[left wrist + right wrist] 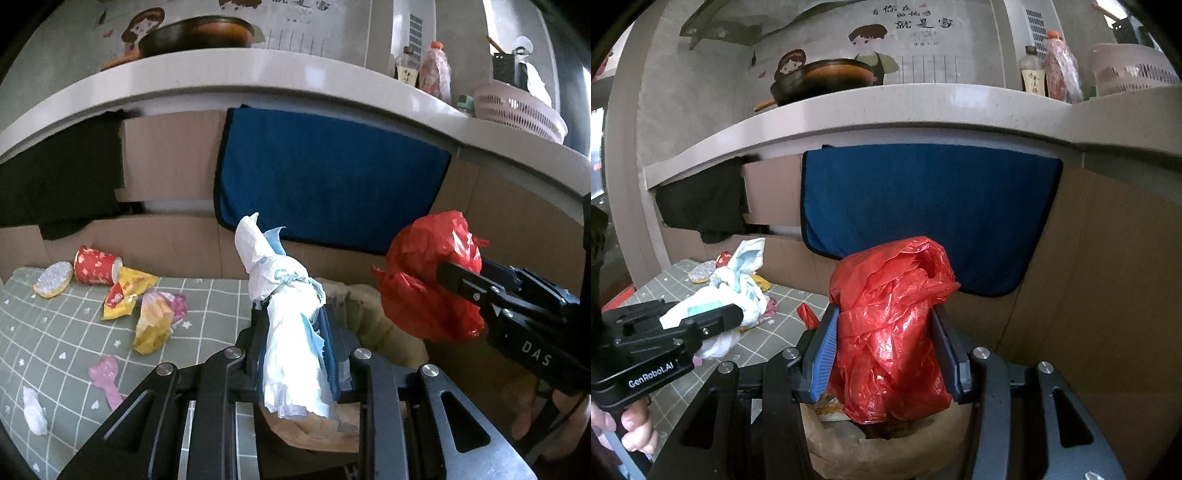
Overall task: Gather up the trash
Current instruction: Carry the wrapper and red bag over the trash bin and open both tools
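Note:
My left gripper point(291, 314) is shut on a crumpled white and blue wrapper point(284, 295) and holds it above a brown paper bag point(373, 317). My right gripper point(886, 321) is shut on a crumpled red plastic bag point(890, 325) above the same paper bag point(882, 454), whose mouth shows some trash inside. The right gripper also shows in the left wrist view point(461, 284), and the left gripper in the right wrist view point(731, 314). On the green checked tablecloth point(55, 332) lie a red paper cup point(94, 266), yellow wrappers point(147, 314), a pink spoon point(107, 380) and a white tissue point(35, 410).
A round foil lid point(53, 284) lies by the cup. Cardboard point(166, 166) and a blue cloth point(325, 177) stand behind the table. A shelf point(258, 77) above carries a pan point(199, 35), bottles point(437, 70) and a pink basket point(517, 110).

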Demonstrator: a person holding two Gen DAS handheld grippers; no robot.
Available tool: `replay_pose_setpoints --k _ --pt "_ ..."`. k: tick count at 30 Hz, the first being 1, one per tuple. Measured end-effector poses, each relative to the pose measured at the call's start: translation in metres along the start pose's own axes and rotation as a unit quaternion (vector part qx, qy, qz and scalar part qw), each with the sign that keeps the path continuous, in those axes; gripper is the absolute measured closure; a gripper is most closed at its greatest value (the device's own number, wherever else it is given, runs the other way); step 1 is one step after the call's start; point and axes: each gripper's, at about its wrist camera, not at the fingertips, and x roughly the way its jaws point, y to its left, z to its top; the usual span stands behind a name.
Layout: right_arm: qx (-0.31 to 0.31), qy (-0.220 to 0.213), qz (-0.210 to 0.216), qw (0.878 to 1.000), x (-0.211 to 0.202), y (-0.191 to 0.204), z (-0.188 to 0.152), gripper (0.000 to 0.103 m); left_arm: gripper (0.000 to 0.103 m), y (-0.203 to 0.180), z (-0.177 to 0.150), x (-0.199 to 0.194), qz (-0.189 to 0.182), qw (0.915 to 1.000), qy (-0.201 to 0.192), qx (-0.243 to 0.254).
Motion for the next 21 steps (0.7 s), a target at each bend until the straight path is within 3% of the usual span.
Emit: replay_pose_setpoints --k 17,18,21 --pt "0.018 0.033 -0.005 0.999 0.031 -0.007 -0.012 0.057 0.078 0.006 -0.007 0.039 -0.050 0.9973 0.049 -0.022" --pt "0.020 0.035 -0.006 0.999 0.032 -0.008 -0.013 0.056 0.076 0.007 -0.006 0.042 -0.067 0.9962 0.049 -0.025" --pt "0.037 0.031 -0.004 0.999 0.037 -0.013 -0.015 0.051 0.051 0.012 -0.003 0.050 -0.107 0.9920 0.058 -0.031"
